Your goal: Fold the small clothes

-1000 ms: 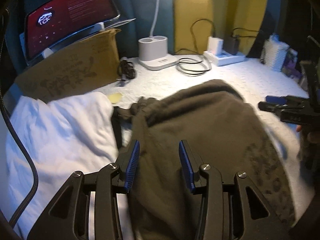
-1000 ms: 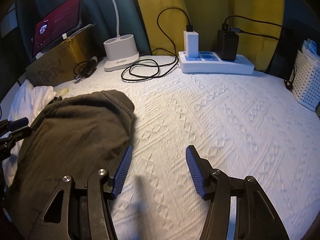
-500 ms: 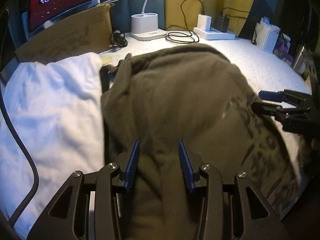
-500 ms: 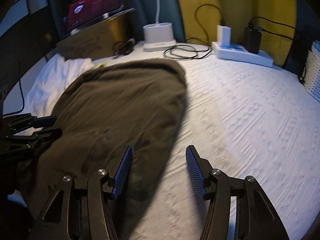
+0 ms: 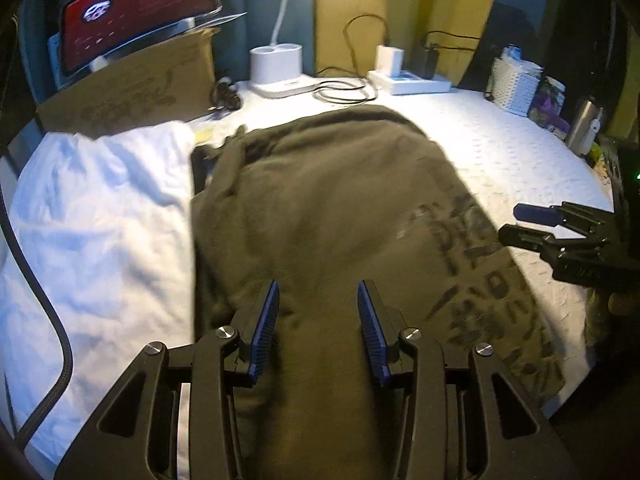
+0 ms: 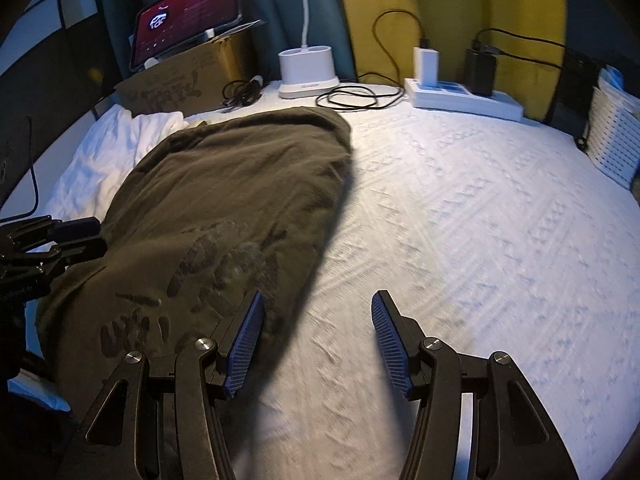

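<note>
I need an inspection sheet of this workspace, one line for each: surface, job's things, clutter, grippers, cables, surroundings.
Surface: white textured cover, bare on its right part.
Job's things: olive garment spread flat, dark print facing up; white cloth lying against its left edge.
Clutter: cardboard box, tablet lit red, white lamp base, white basket, steel bottle.
Grippers: left gripper open over the garment's near part; right gripper open at the garment's right edge, holding nothing.
Cables: power strip with two chargers; black cable coil; braided cable on the white cloth.
Surroundings: yellow and teal curtains; dim light.
</note>
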{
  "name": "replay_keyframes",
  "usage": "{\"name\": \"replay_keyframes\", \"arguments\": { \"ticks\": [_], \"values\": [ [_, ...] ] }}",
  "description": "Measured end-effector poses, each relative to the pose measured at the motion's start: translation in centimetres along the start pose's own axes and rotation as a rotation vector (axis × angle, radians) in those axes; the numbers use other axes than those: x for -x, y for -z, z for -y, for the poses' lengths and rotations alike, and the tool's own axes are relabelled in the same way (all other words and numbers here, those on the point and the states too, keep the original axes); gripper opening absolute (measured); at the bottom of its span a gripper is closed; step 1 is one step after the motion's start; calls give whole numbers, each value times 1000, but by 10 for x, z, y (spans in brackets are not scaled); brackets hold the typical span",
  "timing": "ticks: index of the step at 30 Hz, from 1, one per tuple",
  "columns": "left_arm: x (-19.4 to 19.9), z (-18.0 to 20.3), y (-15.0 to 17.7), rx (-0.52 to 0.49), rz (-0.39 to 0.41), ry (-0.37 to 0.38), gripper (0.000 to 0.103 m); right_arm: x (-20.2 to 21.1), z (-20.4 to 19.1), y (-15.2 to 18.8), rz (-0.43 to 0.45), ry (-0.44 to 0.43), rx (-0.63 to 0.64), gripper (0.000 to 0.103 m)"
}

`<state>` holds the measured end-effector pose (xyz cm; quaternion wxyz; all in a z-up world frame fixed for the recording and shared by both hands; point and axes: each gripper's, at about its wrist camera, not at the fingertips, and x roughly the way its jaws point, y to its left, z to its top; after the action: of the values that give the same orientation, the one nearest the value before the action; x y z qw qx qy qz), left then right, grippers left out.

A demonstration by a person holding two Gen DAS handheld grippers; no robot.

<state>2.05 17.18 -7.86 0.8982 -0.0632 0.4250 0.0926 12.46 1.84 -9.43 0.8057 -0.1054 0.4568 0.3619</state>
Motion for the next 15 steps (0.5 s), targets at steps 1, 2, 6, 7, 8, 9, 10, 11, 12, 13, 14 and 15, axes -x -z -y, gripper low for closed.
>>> {"name": "replay_keyframes", "arguments": {
  "ticks": [1,2,6,7,8,9,10,11,12,13,14,15],
  "values": [
    [1,4,-1,-4,2,7,41,3,3,3,3,4,-7,58],
    [0,8,-3,-10,3,13,41,7,7,5,6,9,-16,58],
    [-7,26,-6,-19,-23,22,41,21,24,14,24,29,-51,58],
    [-10,30,-6,-13,-36,27,41,24,27,16,27,32,-57,58],
    [-13,34,-5,-10,-45,34,41,27,32,19,32,38,-68,58],
    [-14,40,-4,-11,-48,47,41,30,35,21,35,43,-75,58],
    [-14,46,-4,-13,-48,58,41,34,40,25,38,48,-85,58],
    [-14,52,-3,-18,-48,70,41,36,44,28,40,53,-94,58],
    [-14,57,-4,-23,-49,77,41,39,48,31,42,57,-104,58],
    [-14,62,-5,-33,-52,87,41,41,51,34,43,59,-109,58],
    [-15,69,-6,-40,-56,93,41,44,55,37,44,63,-118,58],
    [-15,73,-7,-41,-57,95,41,47,57,39,44,68,-124,58]
  ]
}}
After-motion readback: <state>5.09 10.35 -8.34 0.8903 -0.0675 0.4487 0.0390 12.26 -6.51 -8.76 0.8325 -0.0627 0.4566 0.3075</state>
